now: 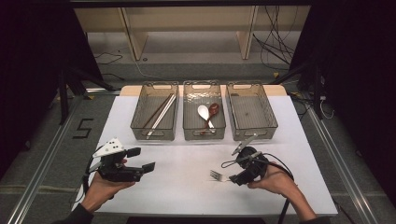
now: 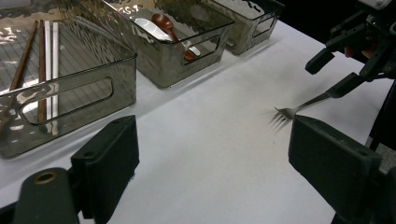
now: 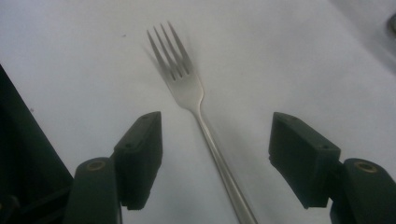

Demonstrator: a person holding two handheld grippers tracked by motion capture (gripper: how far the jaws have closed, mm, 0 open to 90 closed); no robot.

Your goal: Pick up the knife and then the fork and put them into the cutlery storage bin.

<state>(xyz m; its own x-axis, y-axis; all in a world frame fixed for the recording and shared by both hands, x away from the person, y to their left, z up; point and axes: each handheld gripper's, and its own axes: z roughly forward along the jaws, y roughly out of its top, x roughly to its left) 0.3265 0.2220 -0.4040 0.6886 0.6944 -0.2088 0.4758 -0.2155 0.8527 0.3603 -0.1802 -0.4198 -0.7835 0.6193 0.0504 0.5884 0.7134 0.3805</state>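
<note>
While the fork (image 1: 216, 176) lies flat on the white table (image 1: 187, 186) near its near-right part, the right gripper (image 1: 236, 178) sits low over the handle, jaws wide, one on each side of the stem and neither touching it. Its tines point left, toward the left gripper (image 1: 145, 161), which is held at the near-left with jaws wide apart and nothing between them. Between the two grippers the table is bare, and a broad open strip runs from them to the far row of bins. The fork is well in from the near edge and the right edge.

Three clear grey bins stand side by side along the far edge, each with a slot handle in its near wall. The left bin (image 1: 154, 132) holds chopsticks (image 1: 160, 114), dark and pale, lying lengthwise. The middle bin (image 1: 204, 132) holds a white spoon (image 1: 204, 113) and a brown spoon (image 1: 213, 110), crossing. The right bin (image 1: 252, 130) holds nothing I can see. On the floor at the left, a black mark (image 1: 83, 128) reads like a 5.
</note>
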